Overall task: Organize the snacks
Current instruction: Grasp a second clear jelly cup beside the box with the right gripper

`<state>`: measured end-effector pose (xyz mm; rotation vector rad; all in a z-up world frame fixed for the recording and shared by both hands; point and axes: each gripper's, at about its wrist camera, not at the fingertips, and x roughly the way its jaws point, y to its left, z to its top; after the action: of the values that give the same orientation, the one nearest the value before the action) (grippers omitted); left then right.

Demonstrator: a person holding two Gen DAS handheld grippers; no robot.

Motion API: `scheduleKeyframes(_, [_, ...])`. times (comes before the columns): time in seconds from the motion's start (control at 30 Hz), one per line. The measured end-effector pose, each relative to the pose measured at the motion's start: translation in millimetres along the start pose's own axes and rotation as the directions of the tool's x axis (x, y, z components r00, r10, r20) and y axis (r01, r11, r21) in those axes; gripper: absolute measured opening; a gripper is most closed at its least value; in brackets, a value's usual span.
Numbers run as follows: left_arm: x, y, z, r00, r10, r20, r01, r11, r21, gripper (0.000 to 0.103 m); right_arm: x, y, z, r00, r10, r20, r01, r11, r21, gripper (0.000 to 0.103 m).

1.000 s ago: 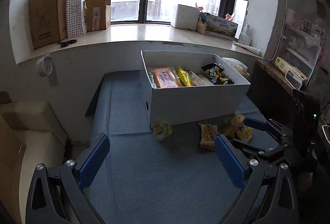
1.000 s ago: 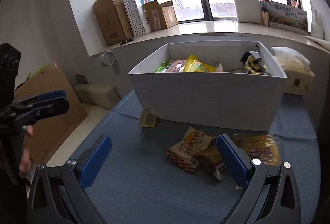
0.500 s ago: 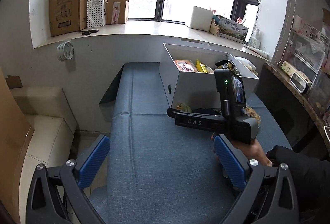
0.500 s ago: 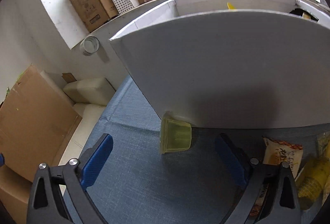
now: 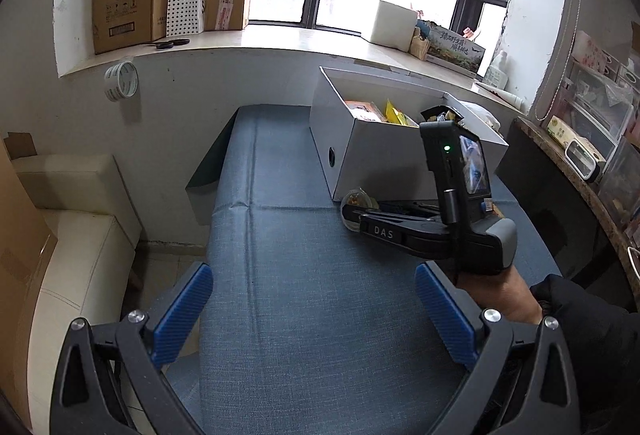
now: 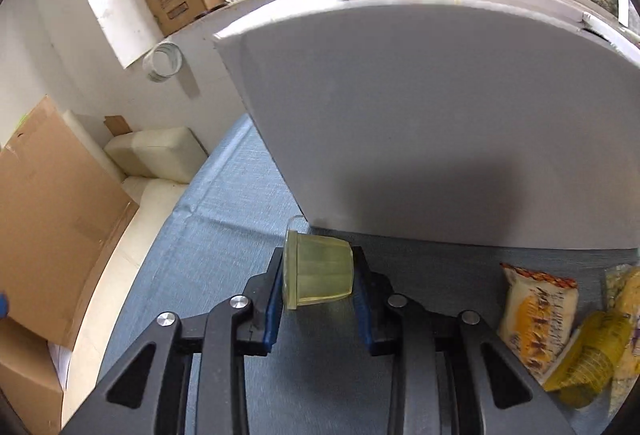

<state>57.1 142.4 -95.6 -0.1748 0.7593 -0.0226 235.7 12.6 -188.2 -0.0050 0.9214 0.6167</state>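
Lettering "DAS" on right gripper [image 5: 356,213], clamping jelly cup [image 6: 318,277]

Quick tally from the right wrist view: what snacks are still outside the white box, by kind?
Jelly cup, lying on its side between the right gripper's pads: 1
Orange-and-white snack bag on the blue cushion: 1
Yellow packets at the right edge, overlapping and partly cut off: at least 2
Total outside the white box: at least 4

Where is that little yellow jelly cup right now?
The jelly cup lies on its side on the blue cushion, pinched in the right gripper, just before the white box.
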Motion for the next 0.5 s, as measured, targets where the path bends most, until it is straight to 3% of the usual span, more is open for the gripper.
scheduleKeyframes(0.13, [6,-7,1,1.0,-0.011,-0.006,0.011,1.0,0.019,0.103,-32,-8,0,0.999,0.022,0.033,-0.021,0.999,-0.038,0.033])
scheduleKeyframes(0.3, [24,-29,5,0.999,-0.023,-0.032,0.026,0.996,0.082,0.103,-102,-47,-6,0.987,0.095,0.132,-0.097,0.995,0.009,0.033])
scheduleKeyframes(0.37, [33,-43,7,0.997,-0.059,-0.042,0.063,0.992,0.113,0.103,-132,-66,-13,0.98,0.106,0.169,-0.113,0.993,0.035,0.033])
scheduleKeyframes(0.5, [61,-80,15,0.991,-0.101,-0.085,0.115,0.976,0.183,0.103,-189,-99,-34,0.972,0.047,0.232,-0.065,0.995,0.071,0.033])
